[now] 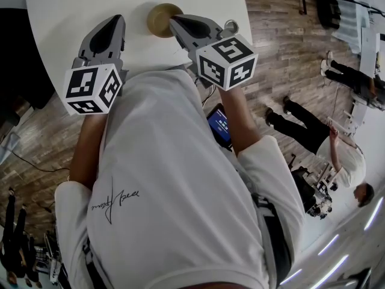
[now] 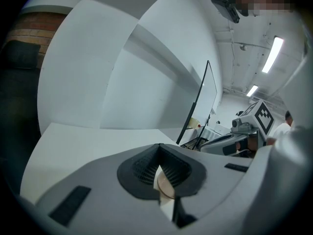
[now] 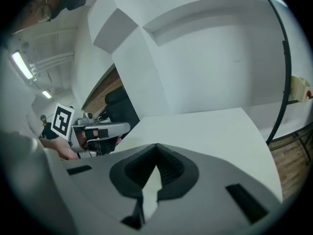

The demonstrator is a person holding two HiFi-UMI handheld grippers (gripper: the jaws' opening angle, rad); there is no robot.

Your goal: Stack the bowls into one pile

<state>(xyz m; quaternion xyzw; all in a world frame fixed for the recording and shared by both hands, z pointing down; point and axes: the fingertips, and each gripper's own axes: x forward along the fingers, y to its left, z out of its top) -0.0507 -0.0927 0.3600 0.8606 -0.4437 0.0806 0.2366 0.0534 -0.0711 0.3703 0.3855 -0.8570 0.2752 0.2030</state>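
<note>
White counter [image 1: 72,11] w/ a rounded edge, wood floor round it, other people off to the right. Only one tan bowl [image 1: 162,18] shows on the counter, near its close edge, upright, mouth up. It's round, so there's no long axis to line up on. Can't tell if it's one bowl or several nested. Nothing loose shows inside.

Right gripper [image 1: 174,21]: tips just beside the bowl's right rim, maybe touching; head view doesn't settle it. Jaws pressed together w/ nothing betw. them, and the right gripper view shows only bare counter thru the slit. The bowl lies just left of those tips.

Left gripper [image 1: 114,21]: apart from the bowl on its left, w/ a strip of bare counter betw. Jaws together too, and empty. In the left gripper view a sliver of tan bowl shows thru the slit under the tips, so it's beyond them, ahead & to the right, not pinched.

Right gripper is nearer by far. No other bowl in view, so prob. the pile is already made, or the rest sit out of frame. Any next grab needs the jaws spread first.
</note>
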